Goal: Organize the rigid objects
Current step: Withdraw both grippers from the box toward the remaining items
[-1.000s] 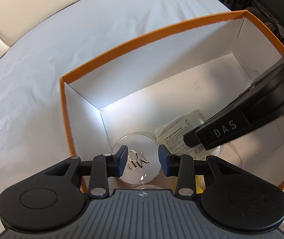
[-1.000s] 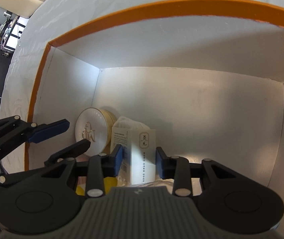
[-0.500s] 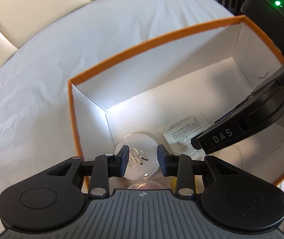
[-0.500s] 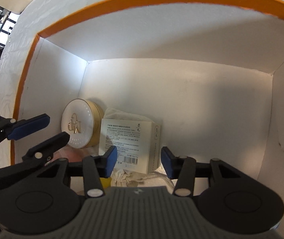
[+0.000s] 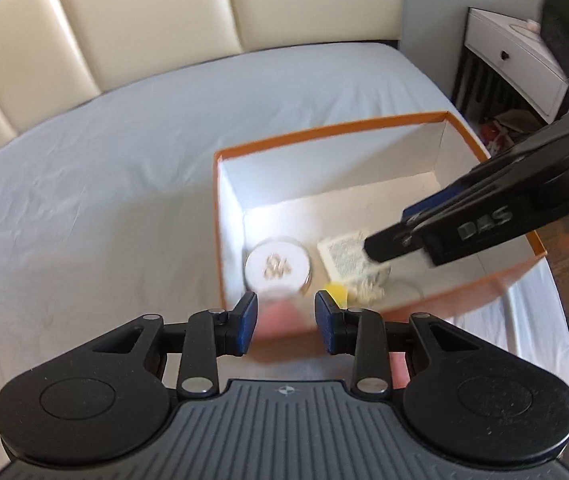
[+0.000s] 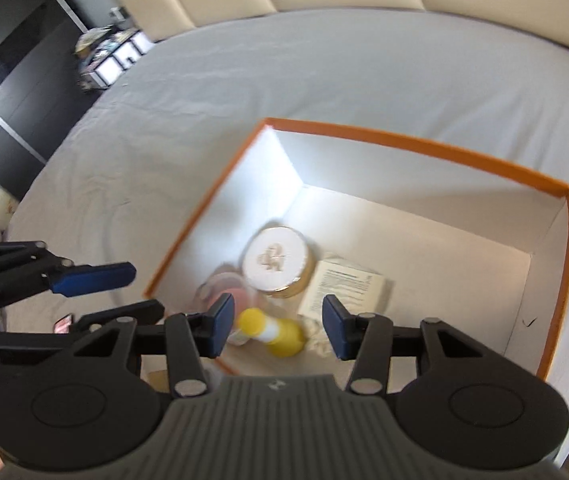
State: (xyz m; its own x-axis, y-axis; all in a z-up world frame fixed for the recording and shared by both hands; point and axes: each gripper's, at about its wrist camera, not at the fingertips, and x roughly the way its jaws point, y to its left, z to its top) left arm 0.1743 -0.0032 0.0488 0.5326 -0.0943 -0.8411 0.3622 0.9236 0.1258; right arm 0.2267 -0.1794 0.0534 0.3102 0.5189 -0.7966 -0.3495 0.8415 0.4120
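Lifting clear of orange box (image 6: 436, 148): both grippers higher, fingers spread, empty; white carton (image 6: 344, 284) released inside.

An open box (image 6: 436, 148) lies on a bed (image 6: 244, 80), ahead of and below both claws. Inside, in its near corner, a round tin (image 6: 276, 260) sits left of a flat carton (image 6: 344, 288), with a bottle (image 6: 272, 330) lying nearest.

Pink item (image 6: 226, 292) in orange box (image 6: 404, 142): blurred, unidentifiable. Yellow bottle (image 6: 272, 330): partly behind right gripper (image 6: 276, 326). Round tin (image 5: 278, 266) lettering: illegible.
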